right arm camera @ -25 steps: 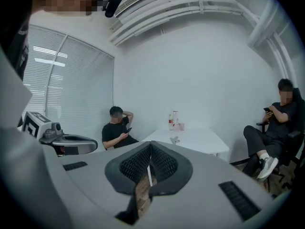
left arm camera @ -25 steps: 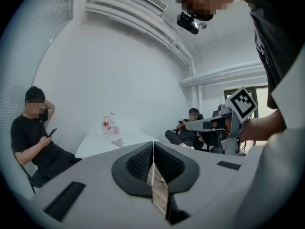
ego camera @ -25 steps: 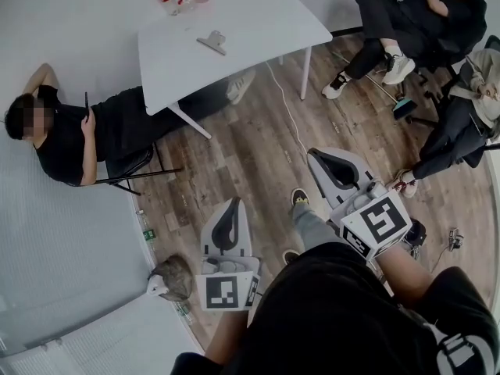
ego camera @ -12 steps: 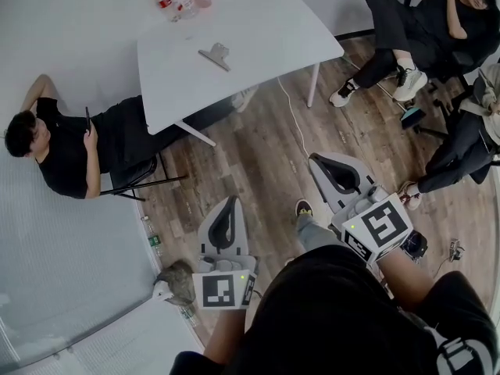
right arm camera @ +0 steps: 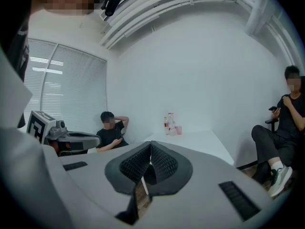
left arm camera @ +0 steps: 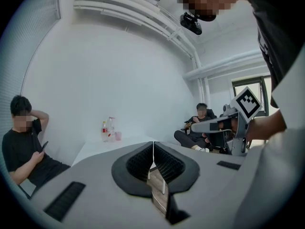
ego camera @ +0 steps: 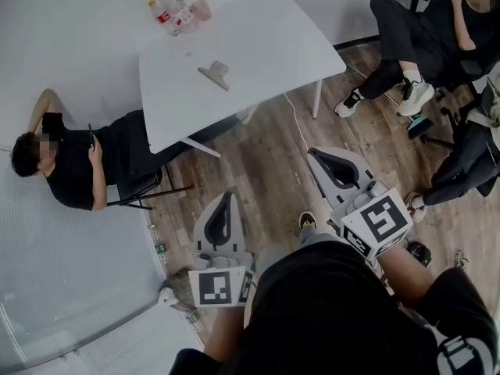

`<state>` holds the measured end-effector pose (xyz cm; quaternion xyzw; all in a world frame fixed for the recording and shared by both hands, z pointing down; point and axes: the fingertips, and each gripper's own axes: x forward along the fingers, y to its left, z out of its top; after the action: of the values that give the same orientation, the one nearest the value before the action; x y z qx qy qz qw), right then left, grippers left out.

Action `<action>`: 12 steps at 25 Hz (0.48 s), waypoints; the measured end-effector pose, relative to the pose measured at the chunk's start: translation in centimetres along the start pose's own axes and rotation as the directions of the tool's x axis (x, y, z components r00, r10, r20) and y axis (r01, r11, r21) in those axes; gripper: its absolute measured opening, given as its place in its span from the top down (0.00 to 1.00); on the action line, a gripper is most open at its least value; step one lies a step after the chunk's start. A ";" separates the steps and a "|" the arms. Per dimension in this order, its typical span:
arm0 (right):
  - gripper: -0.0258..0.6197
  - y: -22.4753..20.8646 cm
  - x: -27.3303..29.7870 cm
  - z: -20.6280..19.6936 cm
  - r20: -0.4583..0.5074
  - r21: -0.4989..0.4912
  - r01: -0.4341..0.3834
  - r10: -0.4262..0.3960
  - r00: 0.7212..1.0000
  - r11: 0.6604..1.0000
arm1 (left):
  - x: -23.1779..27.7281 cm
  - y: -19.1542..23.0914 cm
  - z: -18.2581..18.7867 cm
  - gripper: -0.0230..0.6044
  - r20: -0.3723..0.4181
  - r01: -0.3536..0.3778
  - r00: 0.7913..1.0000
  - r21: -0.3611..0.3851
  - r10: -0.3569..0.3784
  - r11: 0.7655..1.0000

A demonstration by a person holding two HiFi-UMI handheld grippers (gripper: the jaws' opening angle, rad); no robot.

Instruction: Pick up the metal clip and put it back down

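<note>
The metal clip lies on the white table at the far side of the room, well away from both grippers. My left gripper is held low over the wooden floor, its jaws shut with nothing between them; in the left gripper view the pads meet. My right gripper is held to the right of it, also shut and empty, as the right gripper view shows. The clip is hidden in both gripper views.
Bottles and a pink cup stand at the table's far corner. A person sits on a chair left of the table, others sit at the right. A cable runs along the floor.
The view has shifted a little: the table and clip sit slightly lower and nearer in the head view. Both grippers keep their places and stay shut.
</note>
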<state>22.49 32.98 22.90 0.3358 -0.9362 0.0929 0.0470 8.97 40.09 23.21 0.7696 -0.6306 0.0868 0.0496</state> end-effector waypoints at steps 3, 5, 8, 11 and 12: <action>0.93 -0.8 0.1 0.1 0.006 0.000 -0.007 0.007 1.000 1.000 | 0.8 -0.5 0.3 0.93 -0.003 -0.002 1.000 0.005 0.002 1.000; 0.93 -1.4 -0.1 0.1 0.009 0.003 -0.007 0.007 1.000 1.000 | 1.1 -1.0 0.3 0.93 -0.009 0.001 1.000 0.006 -0.001 1.000; 0.93 -1.9 -0.1 0.0 0.012 0.007 -0.005 0.005 1.000 1.000 | 1.4 -1.3 0.3 0.93 -0.015 0.006 1.000 0.008 -0.006 1.000; 0.93 -2.3 0.2 0.0 0.014 0.013 -0.002 0.002 1.000 1.000 | 1.9 -1.1 0.5 0.93 -0.020 0.006 1.000 0.012 -0.006 1.000; 0.93 -2.5 0.2 0.0 0.015 0.017 0.002 -0.002 1.000 1.000 | 2.1 -1.1 0.5 0.93 -0.022 0.009 1.000 0.014 -0.009 1.000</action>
<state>23.98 30.95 23.25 0.3379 -0.9353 0.0982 0.0374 10.48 38.20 23.13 0.7717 -0.6261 0.0993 0.0515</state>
